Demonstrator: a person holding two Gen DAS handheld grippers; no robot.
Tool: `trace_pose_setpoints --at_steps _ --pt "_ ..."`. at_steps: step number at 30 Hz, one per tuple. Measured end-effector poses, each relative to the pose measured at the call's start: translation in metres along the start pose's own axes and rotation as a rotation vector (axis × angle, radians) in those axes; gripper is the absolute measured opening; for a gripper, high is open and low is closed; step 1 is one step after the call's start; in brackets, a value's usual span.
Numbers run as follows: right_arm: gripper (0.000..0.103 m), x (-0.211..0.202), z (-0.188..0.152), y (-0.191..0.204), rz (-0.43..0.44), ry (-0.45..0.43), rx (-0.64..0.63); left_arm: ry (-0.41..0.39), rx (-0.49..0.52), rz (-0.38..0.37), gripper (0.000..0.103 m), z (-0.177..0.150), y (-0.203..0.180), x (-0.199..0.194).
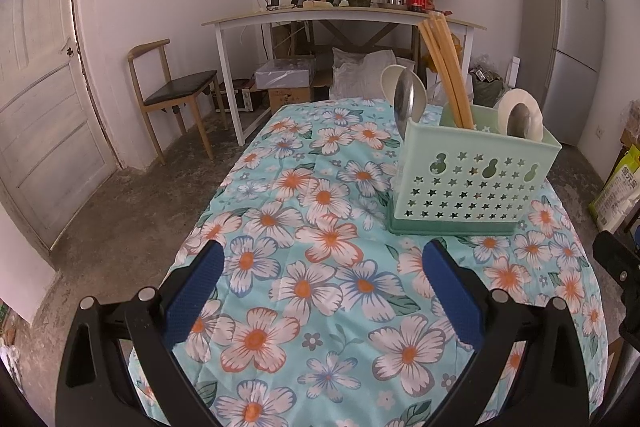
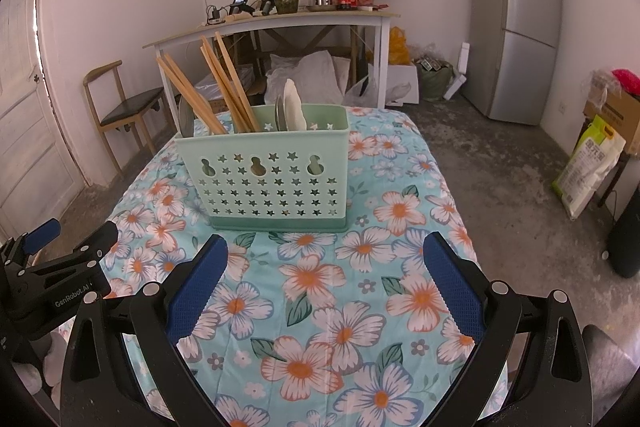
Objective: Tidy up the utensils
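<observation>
Utensil caddy [image 2: 268,171]: pale green plastic holder with star-shaped holes, upright on the floral tablecloth [image 2: 328,307], at the far side of the table.
Left gripper [image 1: 322,259]: blue-padded fingers spread wide, nothing between them, hovering over bare cloth at the near edge, with the caddy ahead and to the right.
Right gripper [image 2: 326,255]: fingers also spread and empty, near edge, with the caddy just ahead and slightly left.
Chopsticks [image 2: 224,91]: several wooden sticks standing in the caddy, leaning left in the right wrist view.
Spoons [image 1: 404,95]: metal and white spoons standing bowl-up toward both ends of the caddy.
Loose utensils: none visible on the cloth.
Step in hand: judged finished or nearly so, as everything visible already stands in the caddy.
Next move: likely only a check of compartments, or drawing both grippers back.
Room beyond: a white desk [image 2: 280,23], a wooden chair [image 1: 168,87], a grey fridge [image 2: 516,23].
</observation>
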State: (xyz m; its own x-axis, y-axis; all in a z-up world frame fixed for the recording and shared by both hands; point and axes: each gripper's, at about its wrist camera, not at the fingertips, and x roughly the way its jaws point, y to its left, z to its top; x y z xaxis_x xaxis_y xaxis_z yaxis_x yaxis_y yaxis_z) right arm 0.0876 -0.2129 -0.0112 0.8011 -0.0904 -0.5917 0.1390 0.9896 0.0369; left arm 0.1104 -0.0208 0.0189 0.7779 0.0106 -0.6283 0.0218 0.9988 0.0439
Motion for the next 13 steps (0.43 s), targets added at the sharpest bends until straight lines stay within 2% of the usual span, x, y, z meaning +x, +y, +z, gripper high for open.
trace_pose_setpoints --at_steps 13 --pt "0.094 -0.0007 0.0002 -0.0003 0.001 0.0 0.001 0.005 0.001 0.0 0.097 -0.0008 0.0003 -0.0001"
